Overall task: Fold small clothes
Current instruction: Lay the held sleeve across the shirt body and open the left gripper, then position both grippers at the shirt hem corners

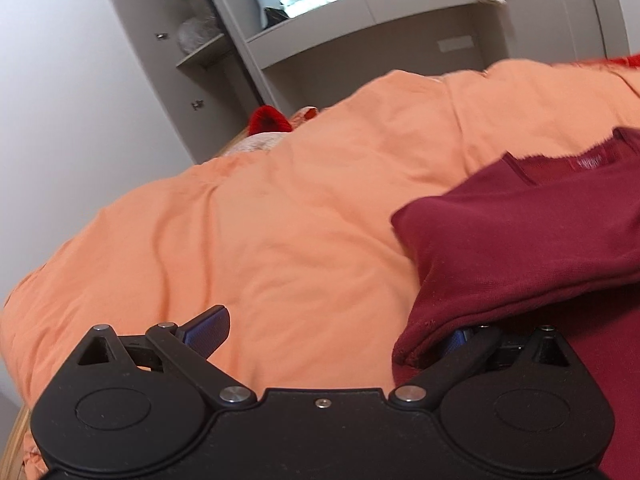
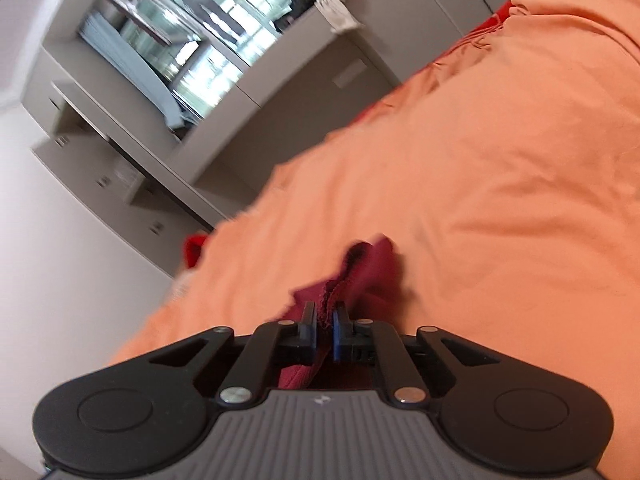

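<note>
Orange bedding [image 1: 280, 216] fills the bed under both of your tongs. Your left tongs [image 1: 336, 340] stand wide apart, with the maroon garment [image 1: 520, 248] draped over the right-hand finger, its folded corner lying on the bedding. Your right tongs [image 2: 325, 330] are pinched together on a bunched edge of that maroon garment [image 2: 360, 276]. Grey shelving [image 1: 360, 32] stands beyond the bed.

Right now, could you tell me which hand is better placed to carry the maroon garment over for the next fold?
The right. The right gripper has its jaws shut on an edge of the maroon garment. The left gripper stands open, one finger over the orange duvet, the other hidden under the cloth.
</note>
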Motion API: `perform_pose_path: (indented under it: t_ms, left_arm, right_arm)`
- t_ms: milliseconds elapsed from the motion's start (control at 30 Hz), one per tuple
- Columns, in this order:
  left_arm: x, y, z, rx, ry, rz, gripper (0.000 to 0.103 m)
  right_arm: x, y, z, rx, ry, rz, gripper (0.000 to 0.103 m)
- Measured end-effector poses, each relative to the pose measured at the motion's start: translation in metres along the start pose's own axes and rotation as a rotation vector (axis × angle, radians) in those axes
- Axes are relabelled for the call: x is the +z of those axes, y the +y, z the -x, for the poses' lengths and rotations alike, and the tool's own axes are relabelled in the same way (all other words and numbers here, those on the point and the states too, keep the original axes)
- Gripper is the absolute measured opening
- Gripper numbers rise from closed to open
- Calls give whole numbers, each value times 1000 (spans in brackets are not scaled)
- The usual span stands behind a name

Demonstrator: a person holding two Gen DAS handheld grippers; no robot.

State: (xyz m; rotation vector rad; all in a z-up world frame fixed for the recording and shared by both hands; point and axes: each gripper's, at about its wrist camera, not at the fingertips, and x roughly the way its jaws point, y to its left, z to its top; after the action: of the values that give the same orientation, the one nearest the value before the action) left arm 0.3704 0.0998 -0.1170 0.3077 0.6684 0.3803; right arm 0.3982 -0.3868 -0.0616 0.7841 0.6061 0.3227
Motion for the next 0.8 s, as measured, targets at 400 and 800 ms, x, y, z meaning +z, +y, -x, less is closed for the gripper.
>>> perform_pose_path:
  t_ms: [400,800]
  left_arm:
    - [-13,-3,-17,-57,93,-53,103]
    - [-19,26,25,-150,112,-73,102]
  right_arm:
    - [-14,-72,-14,-50,141,-238,7]
    - [-7,-64,11,-130,61,-202,27]
